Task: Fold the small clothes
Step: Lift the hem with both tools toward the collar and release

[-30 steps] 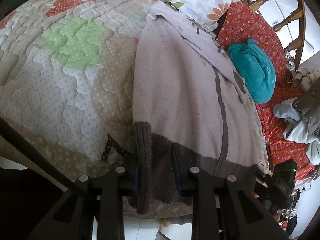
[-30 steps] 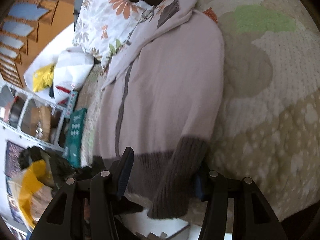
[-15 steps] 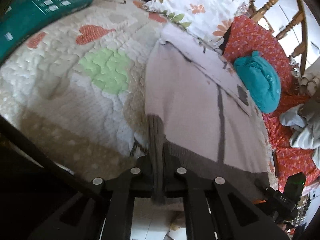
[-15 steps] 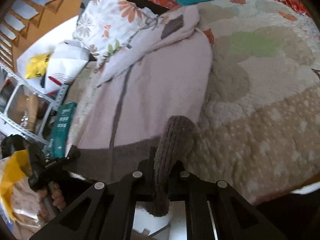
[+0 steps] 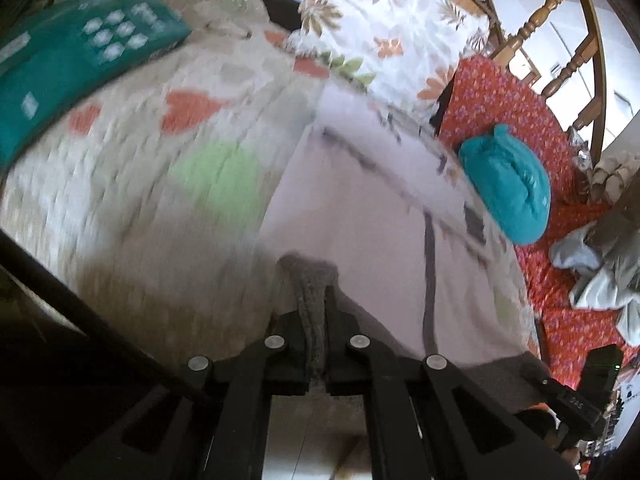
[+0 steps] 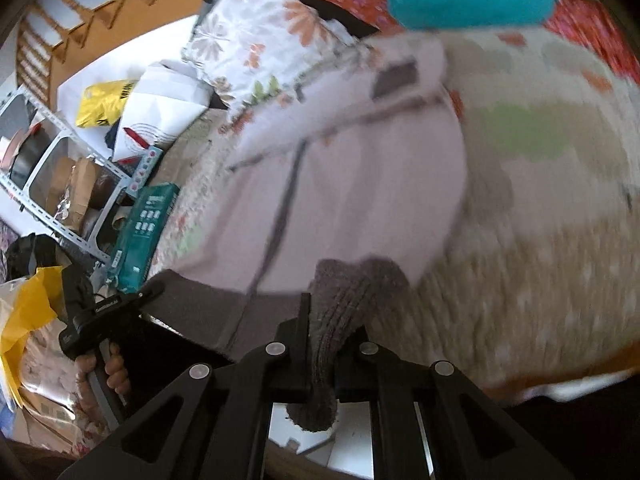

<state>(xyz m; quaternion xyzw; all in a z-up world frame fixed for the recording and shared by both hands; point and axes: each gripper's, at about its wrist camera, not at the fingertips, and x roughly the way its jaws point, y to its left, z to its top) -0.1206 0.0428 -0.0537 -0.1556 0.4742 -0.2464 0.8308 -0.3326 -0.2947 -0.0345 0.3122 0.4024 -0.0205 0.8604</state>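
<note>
A pale pink knit sweater [image 5: 360,208] with a dark grey hem and cuffs lies flat on a quilted bed cover [image 5: 132,184]; it also shows in the right wrist view [image 6: 352,184]. My left gripper [image 5: 316,320] is shut on one grey ribbed cuff [image 5: 310,280] at the sweater's near left corner. My right gripper [image 6: 324,336] is shut on the other grey cuff [image 6: 344,300] at the near right corner. Both cuffs are lifted off the bed. The left gripper also shows in the right wrist view [image 6: 108,320], held by a hand.
A folded teal garment [image 5: 504,184] lies on a red floral cover [image 5: 512,100] to the right. A floral pillow [image 5: 384,24] sits at the head. A teal box [image 5: 76,56] lies at far left. Loose pale clothes [image 5: 600,264] are heaped at right. Wooden chair rails stand behind.
Both grippers closed from open onto the sweater's cuffs, then rose and moved forward over the sweater, lifting the cuffs off the bed.
</note>
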